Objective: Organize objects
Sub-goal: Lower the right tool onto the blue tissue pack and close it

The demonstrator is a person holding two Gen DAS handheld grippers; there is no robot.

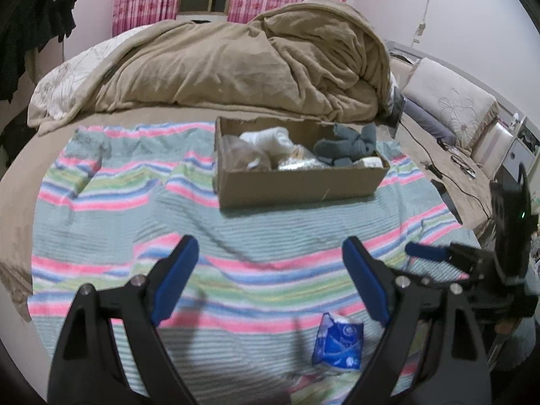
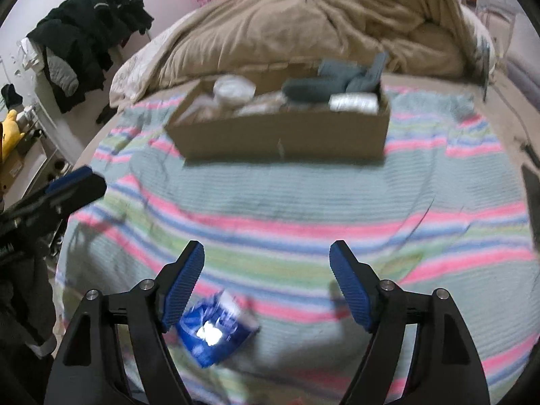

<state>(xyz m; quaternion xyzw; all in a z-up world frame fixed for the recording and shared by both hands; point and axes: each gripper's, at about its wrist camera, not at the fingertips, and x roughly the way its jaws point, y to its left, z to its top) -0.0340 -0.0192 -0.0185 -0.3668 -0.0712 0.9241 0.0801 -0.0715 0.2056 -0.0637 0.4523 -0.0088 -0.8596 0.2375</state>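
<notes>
A blue and white packet [image 1: 338,343] lies on the striped blanket [image 1: 128,209] near the bed's front edge. It shows in the right wrist view [image 2: 215,331] beside my right gripper's left finger. My left gripper [image 1: 270,253] is open and empty above the blanket, the packet low to its right. My right gripper [image 2: 266,258] is open and empty, with the packet below and left. A cardboard box [image 1: 297,182] further back holds grey socks [image 1: 351,146], white cloth [image 1: 270,136] and packets. The box also shows in the right wrist view [image 2: 283,135].
A heaped tan duvet [image 1: 243,64] lies behind the box. Pillows [image 1: 449,101] and cables [image 1: 449,168] are at the right. Dark clothes [image 2: 91,37] hang at the left. The right gripper shows in the left wrist view [image 1: 472,260]; the left gripper shows in the right wrist view [image 2: 64,185].
</notes>
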